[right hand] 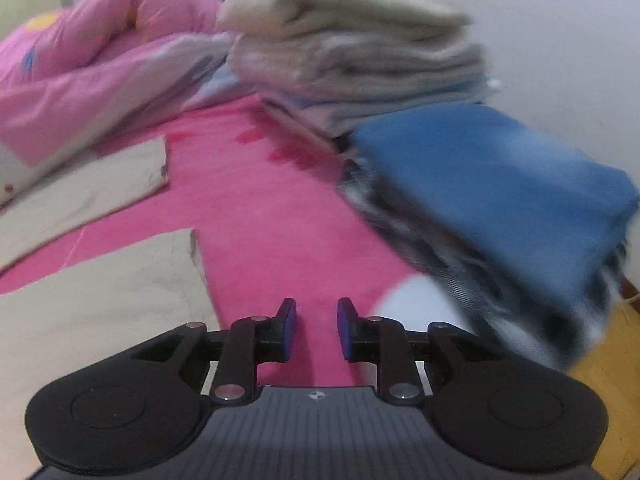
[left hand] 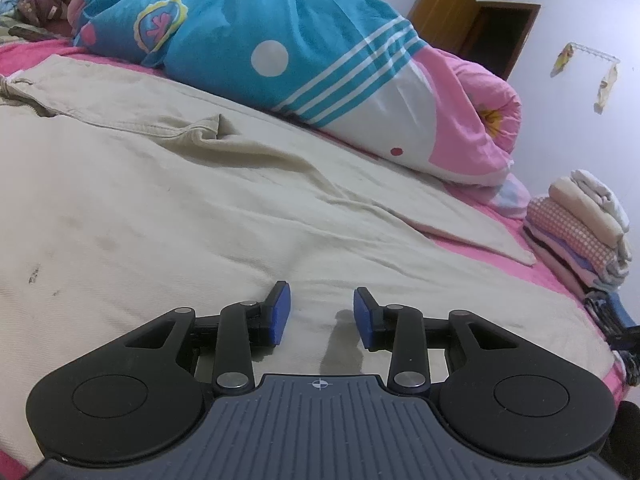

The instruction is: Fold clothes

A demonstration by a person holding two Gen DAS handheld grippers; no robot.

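Beige trousers (left hand: 160,200) lie spread out across the pink bed, waistband at the far left, legs running to the right. My left gripper (left hand: 322,312) hovers low over the cloth near the front edge, open, nothing between its blue pads. In the right wrist view the two leg ends (right hand: 100,280) lie at the left on the pink sheet (right hand: 260,208). My right gripper (right hand: 317,326) is open over the bare sheet, just right of the nearer leg end, holding nothing. The view is blurred.
A blue and pink quilt (left hand: 280,52) covers a person lying along the far side of the bed. A stack of folded clothes (left hand: 580,224) stands at the right end of the bed; up close it shows beige towels (right hand: 352,52) and a blue piece (right hand: 500,184). A wooden cabinet (left hand: 472,12) stands by the wall.
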